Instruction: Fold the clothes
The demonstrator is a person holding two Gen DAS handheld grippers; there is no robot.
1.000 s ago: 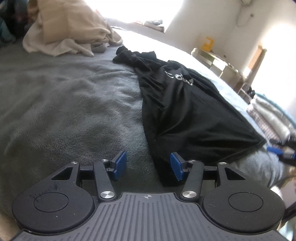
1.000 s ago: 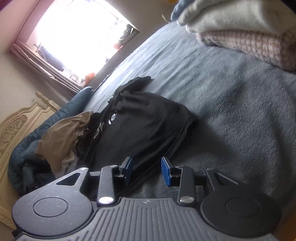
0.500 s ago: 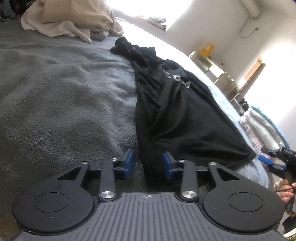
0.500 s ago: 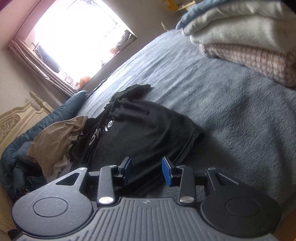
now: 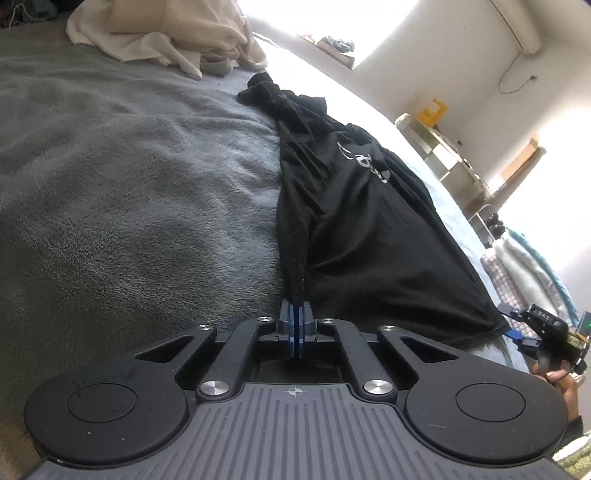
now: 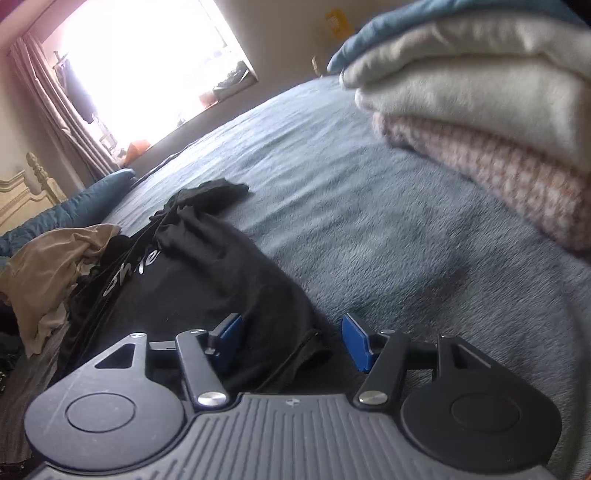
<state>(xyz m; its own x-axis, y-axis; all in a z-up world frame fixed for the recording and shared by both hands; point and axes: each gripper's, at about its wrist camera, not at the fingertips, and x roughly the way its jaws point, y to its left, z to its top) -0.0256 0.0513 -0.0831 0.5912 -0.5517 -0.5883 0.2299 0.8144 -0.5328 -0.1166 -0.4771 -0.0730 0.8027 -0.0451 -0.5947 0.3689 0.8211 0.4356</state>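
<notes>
Grey blanket point(image 5: 129, 192), black shirt point(image 5: 369, 236) pinched by left gripper point(image 5: 296, 317), folded stack point(image 6: 480, 122) nearby

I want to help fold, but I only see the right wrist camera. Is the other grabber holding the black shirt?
Observer: Yes, the left gripper is shut on the black shirt's edge.
Operator: Is my grabber visible from there?
Observer: Yes, the right gripper shows at the shirt's other corner.
Operator: Anything behind the shirt?
Observer: A cream cloth pile lies on the bed beyond it.
</notes>
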